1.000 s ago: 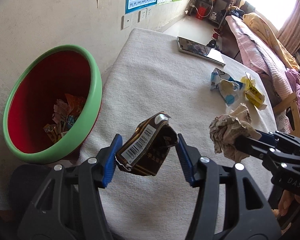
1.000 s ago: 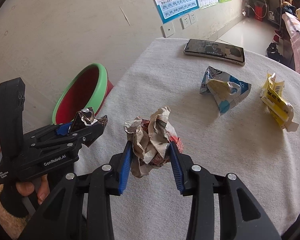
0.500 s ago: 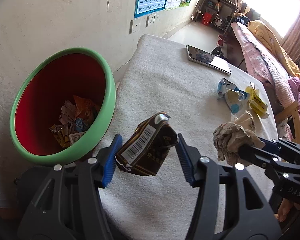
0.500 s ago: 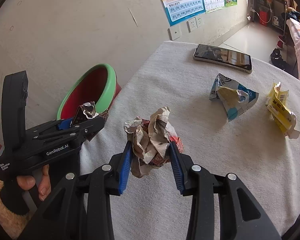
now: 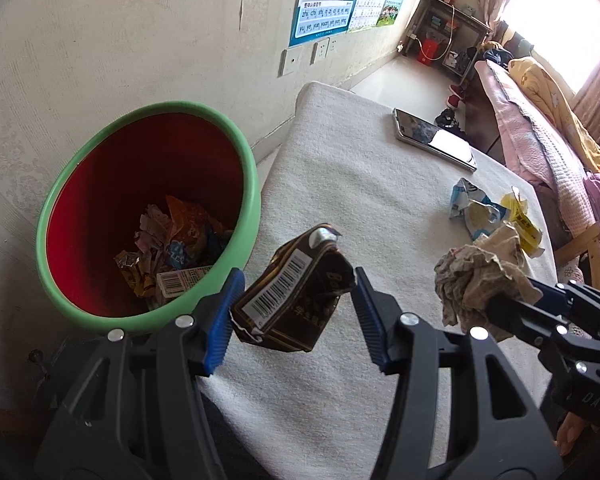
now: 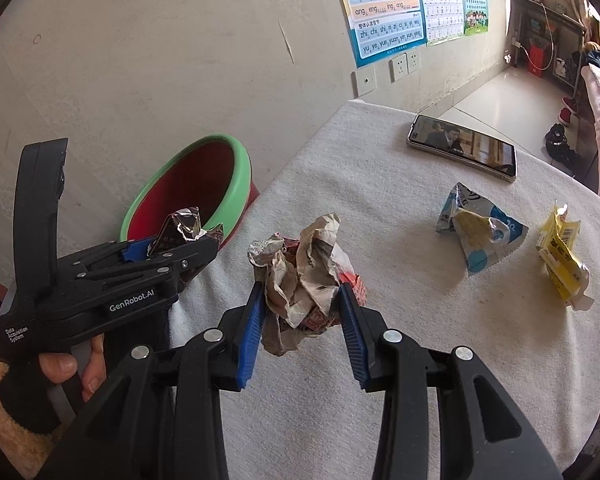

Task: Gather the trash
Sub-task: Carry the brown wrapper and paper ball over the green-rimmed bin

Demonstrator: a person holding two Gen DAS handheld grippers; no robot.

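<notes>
My left gripper (image 5: 298,304) is shut on a crushed brown drink carton (image 5: 296,296) with a barcode, held above the table's left edge beside the bin. The red bin with a green rim (image 5: 244,152) stands on the floor left of the table and holds several wrappers. My right gripper (image 6: 302,312) is shut on a crumpled paper wad (image 6: 304,276), raised over the white cloth. In the right wrist view the left gripper (image 6: 188,242) shows at the left with the carton (image 6: 182,228) in front of the bin (image 6: 242,160). A blue-white wrapper (image 6: 480,236) and a yellow wrapper (image 6: 562,260) lie on the table.
A phone (image 6: 462,148) lies at the far side of the white-covered table (image 6: 420,352). A wall with posters and sockets (image 6: 398,64) runs behind the bin. A bed with pink and yellow bedding (image 5: 540,120) stands to the right. A person's hand (image 6: 66,372) holds the left gripper.
Both grippers have risen and drawn back a little with their loads still held. The bin now shows more fully in the left wrist view, closer to the carton.
</notes>
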